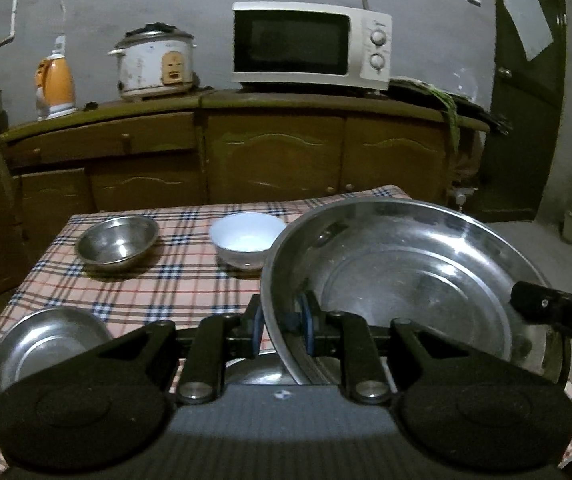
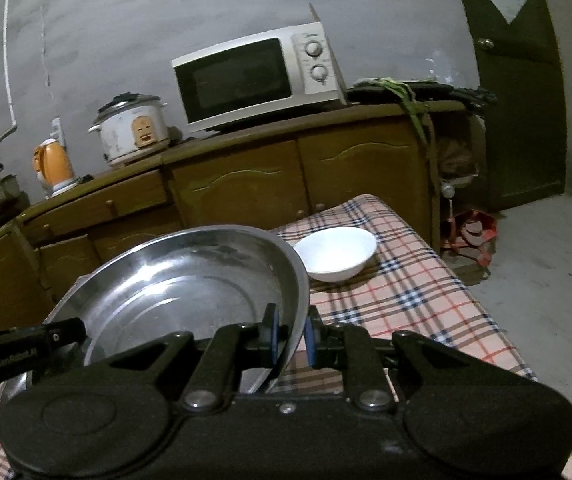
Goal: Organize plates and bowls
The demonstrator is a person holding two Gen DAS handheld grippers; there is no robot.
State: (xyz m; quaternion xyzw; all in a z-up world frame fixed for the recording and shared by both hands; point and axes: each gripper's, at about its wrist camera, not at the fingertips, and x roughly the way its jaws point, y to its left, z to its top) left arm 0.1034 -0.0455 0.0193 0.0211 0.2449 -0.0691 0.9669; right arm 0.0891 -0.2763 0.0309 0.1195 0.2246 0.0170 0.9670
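Steel, big and shiny: the large plate (image 1: 414, 280) sits clenched by its rim between the left gripper (image 1: 282, 320) jaws and right gripper (image 2: 291, 336) jaws alike. Best kept level, well clear of the white bowl (image 2: 336, 254) ahead.

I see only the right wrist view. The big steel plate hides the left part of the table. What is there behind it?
Observer: A small steel bowl stands on the checked tablecloth, left of the white bowl and apart from it.
Operator: Is anything nearer on that side?
Observer: Yes, a second steel dish sits at the near left corner, partly hidden by the left gripper.
Operator: How does the left gripper hold the big steel plate?
Observer: Its two fingers straddle the plate's left rim, one inside and one outside. The right gripper straddles the opposite rim.
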